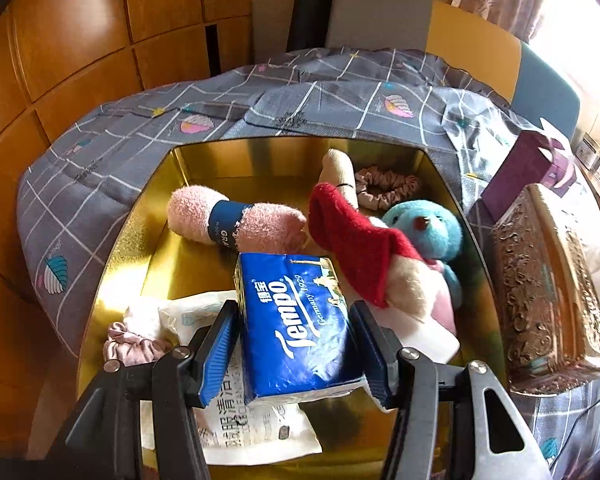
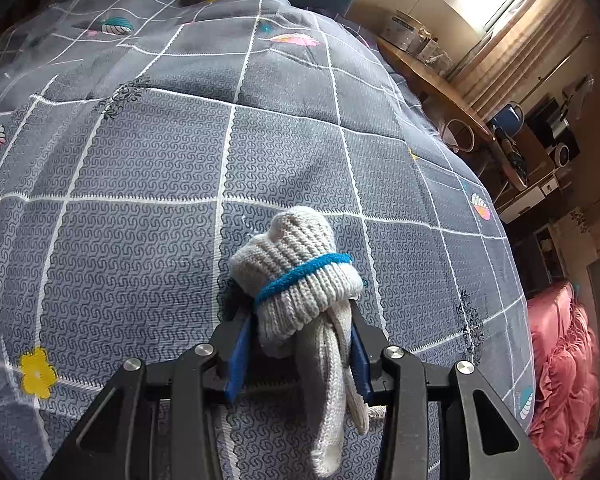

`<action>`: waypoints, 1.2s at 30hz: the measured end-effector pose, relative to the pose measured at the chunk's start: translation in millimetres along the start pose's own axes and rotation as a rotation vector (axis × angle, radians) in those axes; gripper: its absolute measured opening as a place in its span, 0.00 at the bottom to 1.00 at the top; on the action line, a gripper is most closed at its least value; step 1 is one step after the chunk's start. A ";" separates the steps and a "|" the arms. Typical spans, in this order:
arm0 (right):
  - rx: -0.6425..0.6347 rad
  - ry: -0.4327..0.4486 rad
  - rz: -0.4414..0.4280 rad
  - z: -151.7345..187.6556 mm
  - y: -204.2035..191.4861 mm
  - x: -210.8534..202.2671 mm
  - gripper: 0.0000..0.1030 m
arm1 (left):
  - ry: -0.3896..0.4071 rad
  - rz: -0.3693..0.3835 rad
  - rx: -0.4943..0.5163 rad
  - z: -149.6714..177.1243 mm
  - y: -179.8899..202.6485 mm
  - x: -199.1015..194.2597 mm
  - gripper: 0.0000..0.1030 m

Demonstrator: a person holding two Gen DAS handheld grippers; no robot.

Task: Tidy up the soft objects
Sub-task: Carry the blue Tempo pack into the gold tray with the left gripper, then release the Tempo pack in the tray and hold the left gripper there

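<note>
Over the gold box [image 1: 148, 216] on the bed, the left gripper [image 1: 296, 344] clamps a blue tissue pack [image 1: 296, 320], above a white packet [image 1: 252, 420] and beside a pink towel roll [image 1: 236, 220], toys and scrunchies inside. The right gripper [image 2: 298, 354] holds a banded grey glove bundle [image 2: 296, 276] above the grey checked quilt [image 2: 140, 160].
</note>
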State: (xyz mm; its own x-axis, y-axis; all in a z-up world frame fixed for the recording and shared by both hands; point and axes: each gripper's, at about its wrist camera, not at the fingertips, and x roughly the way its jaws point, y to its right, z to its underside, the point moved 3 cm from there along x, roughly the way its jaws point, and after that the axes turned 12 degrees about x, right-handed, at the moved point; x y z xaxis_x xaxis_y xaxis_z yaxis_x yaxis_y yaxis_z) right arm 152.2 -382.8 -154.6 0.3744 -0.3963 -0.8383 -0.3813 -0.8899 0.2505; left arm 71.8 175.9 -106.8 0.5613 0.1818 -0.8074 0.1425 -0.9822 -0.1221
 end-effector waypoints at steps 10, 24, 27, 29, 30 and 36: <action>0.018 -0.012 -0.021 -3.6 3.1 2.1 0.40 | 0.085 0.014 0.028 -1.5 10.3 -34.8 0.55; 0.086 -0.015 -0.200 -16.5 12.8 0.7 0.40 | 0.120 0.042 0.110 4.0 35.8 -53.8 0.55; 0.046 -0.001 -0.289 -17.1 0.3 -6.4 0.40 | 0.121 0.055 0.129 4.8 42.3 -54.7 0.55; 0.007 -0.014 -0.330 -13.4 -13.6 -7.1 0.40 | 0.120 0.065 0.138 5.6 46.4 -54.8 0.55; -0.020 -0.024 -0.334 -10.6 -22.4 -6.1 0.40 | 0.120 0.069 0.143 5.8 48.2 -54.6 0.55; -0.022 -0.044 -0.330 -4.9 -26.4 -1.8 0.40 | 0.113 0.098 0.172 8.7 57.5 -52.2 0.55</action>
State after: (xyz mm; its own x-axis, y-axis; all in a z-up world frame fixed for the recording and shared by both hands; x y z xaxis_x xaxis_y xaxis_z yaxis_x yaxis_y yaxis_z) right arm 165.7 -359.7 -157.3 0.4378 -0.0762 -0.8958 -0.2267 -0.9736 -0.0280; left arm 43.6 109.6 -76.6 0.6544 0.0796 -0.7519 -0.0533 -0.9871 -0.1509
